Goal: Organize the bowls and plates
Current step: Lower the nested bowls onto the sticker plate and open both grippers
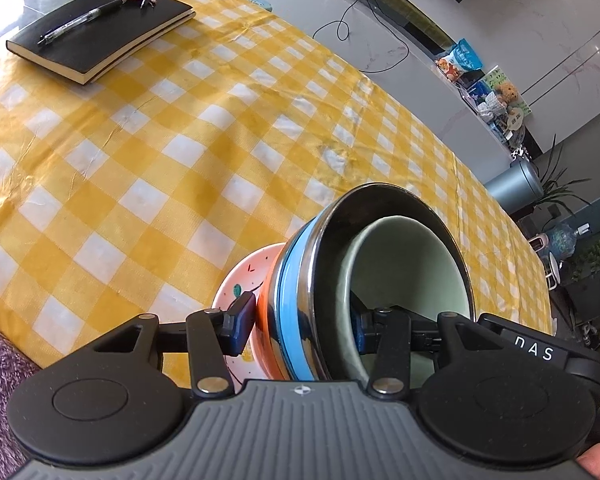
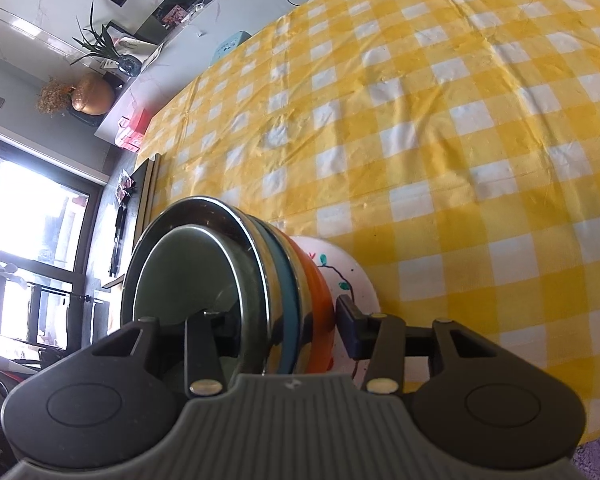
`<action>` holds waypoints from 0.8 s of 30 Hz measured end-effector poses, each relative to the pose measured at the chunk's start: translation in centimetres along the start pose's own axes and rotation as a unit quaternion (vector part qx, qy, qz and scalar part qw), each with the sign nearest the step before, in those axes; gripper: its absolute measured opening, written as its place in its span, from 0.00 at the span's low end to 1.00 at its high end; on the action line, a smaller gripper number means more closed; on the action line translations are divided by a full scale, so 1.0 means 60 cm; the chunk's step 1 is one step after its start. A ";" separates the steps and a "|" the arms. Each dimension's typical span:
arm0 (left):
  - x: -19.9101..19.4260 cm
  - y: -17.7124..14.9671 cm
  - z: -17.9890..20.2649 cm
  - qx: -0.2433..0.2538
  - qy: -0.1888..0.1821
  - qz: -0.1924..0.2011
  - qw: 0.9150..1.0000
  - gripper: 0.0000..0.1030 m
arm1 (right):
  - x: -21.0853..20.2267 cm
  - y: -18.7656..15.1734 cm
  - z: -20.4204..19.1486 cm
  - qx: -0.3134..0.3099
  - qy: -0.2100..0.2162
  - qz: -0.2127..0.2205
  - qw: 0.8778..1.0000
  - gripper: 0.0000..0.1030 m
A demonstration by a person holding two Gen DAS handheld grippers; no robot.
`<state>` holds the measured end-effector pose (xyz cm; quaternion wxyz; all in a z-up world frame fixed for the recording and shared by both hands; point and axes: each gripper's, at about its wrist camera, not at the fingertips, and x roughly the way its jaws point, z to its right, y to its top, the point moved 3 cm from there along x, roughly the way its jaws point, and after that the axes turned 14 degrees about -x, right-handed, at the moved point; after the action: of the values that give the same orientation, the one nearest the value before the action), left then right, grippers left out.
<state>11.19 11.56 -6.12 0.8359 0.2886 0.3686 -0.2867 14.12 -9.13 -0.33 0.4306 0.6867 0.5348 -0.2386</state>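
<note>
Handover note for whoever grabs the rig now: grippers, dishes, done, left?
Left hand-held gripper: clamped across the stack's rim, one pad inside the green bowl.
Right hand-held gripper: straddles the opposite rim, outer pad looks just off the wall.
Stack: green bowl in steel bowl, blue-banded and orange bowls beneath, on the painted plate, over the checked tablecloth.
Done: dishes nested.
Left: confirm it is seated, then release.
</note>
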 end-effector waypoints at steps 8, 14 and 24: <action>-0.029 0.008 0.011 0.008 0.012 0.041 0.999 0.79 | -0.031 0.003 -0.014 -0.040 -0.022 0.033 0.998 0.61; -0.094 -0.010 0.040 0.058 -0.010 0.094 0.994 0.79 | -0.091 -0.005 -0.035 -0.081 -0.040 0.081 0.993 0.61; -0.220 -0.098 0.123 0.220 -0.025 0.222 0.950 0.78 | -0.230 -0.056 -0.084 -0.180 -0.069 0.192 0.962 0.71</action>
<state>3.05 6.02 6.75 0.8034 0.5322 0.2018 -0.1749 5.98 -11.98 11.98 0.6210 0.6691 0.3963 -0.0981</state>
